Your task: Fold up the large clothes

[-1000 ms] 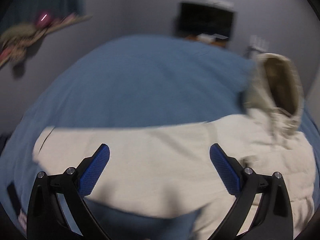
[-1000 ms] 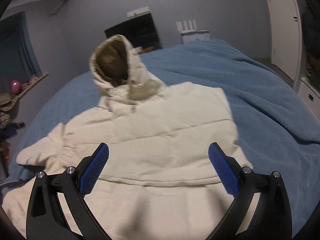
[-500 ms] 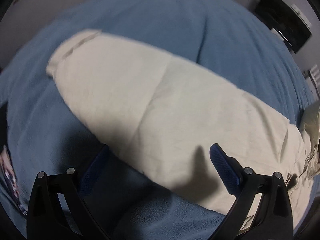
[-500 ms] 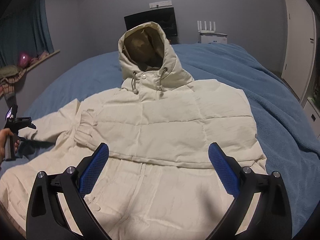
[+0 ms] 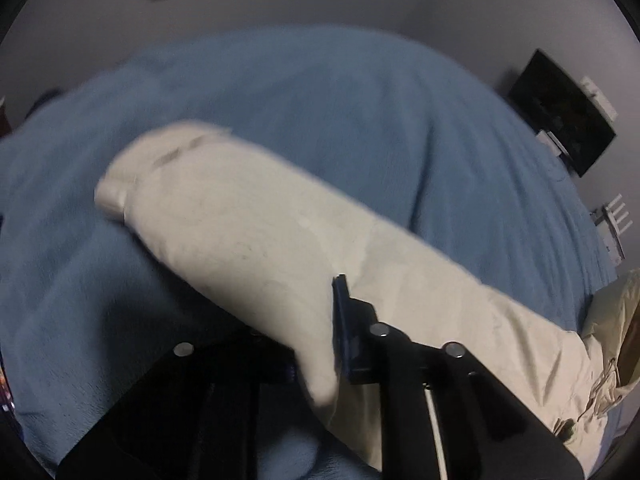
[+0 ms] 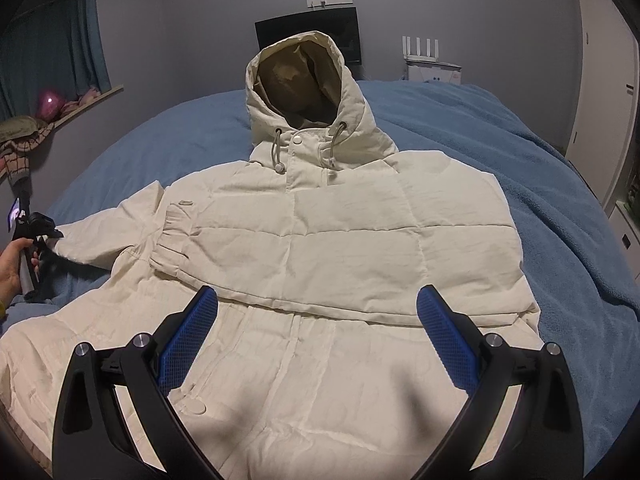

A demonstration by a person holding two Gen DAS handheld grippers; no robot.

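A cream hooded puffer jacket (image 6: 328, 240) lies face up on the blue bed, hood (image 6: 304, 92) at the far end. One sleeve is folded across its chest. The other sleeve (image 5: 248, 232) stretches out to the left. My left gripper (image 5: 320, 344) is shut on the near edge of that sleeve, about midway along it; it also shows at the left edge of the right wrist view (image 6: 36, 232). My right gripper (image 6: 316, 344) is open and empty, hovering above the jacket's lower front.
The blue blanket (image 6: 540, 152) covers the bed. A black monitor (image 6: 352, 36) and a white router (image 6: 428, 60) stand against the far wall. A white wardrobe (image 6: 604, 80) is at the right. A window ledge with clutter (image 6: 52, 108) is at the left.
My left gripper has dropped to the outstretched sleeve and closed on its edge. My right gripper has swung to face the jacket squarely and stays open.
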